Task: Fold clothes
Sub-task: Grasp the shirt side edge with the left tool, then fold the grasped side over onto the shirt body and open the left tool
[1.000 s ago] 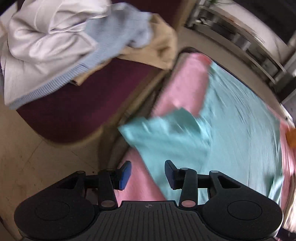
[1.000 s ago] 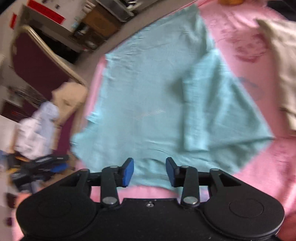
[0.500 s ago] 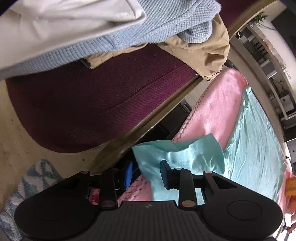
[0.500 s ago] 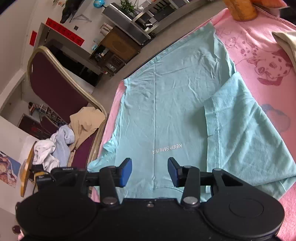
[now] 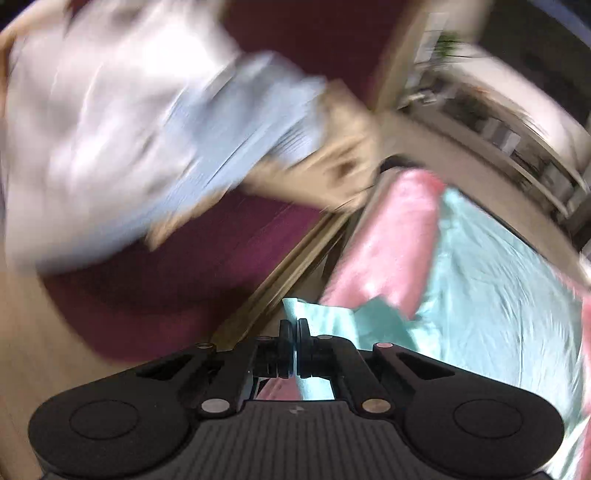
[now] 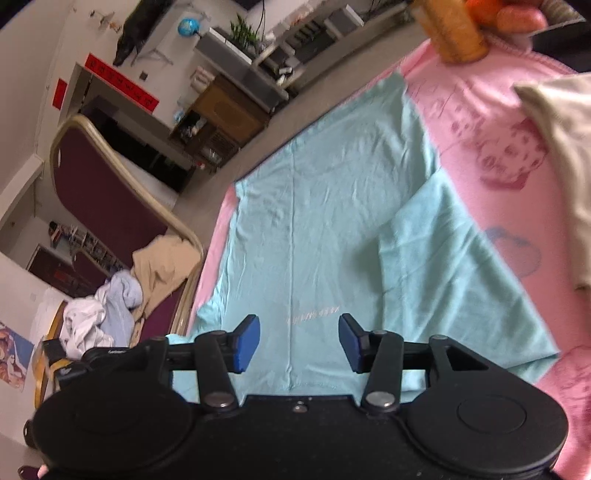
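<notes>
A light teal T-shirt [image 6: 332,229] lies spread flat on a pink printed blanket [image 6: 498,147], one sleeve folded in over its right side. My right gripper [image 6: 299,341] hovers open above the shirt's near edge, with nothing between its blue pads. My left gripper [image 5: 294,336] is shut on the shirt's left sleeve [image 5: 325,317] at the blanket's left edge [image 5: 391,251]; the left wrist view is blurred by motion. The left gripper [image 6: 74,363] also shows at the lower left of the right wrist view.
A maroon chair [image 6: 110,192] stands left of the blanket, piled with white, pale blue and tan clothes [image 5: 155,140]. A beige garment [image 6: 561,155] lies on the blanket at the right. An orange container [image 6: 454,29] sits at the far edge. Cabinets and shelves line the far wall.
My left gripper has gone from open to shut on the teal sleeve. The right gripper has stayed open above the shirt, shifting only slightly.
</notes>
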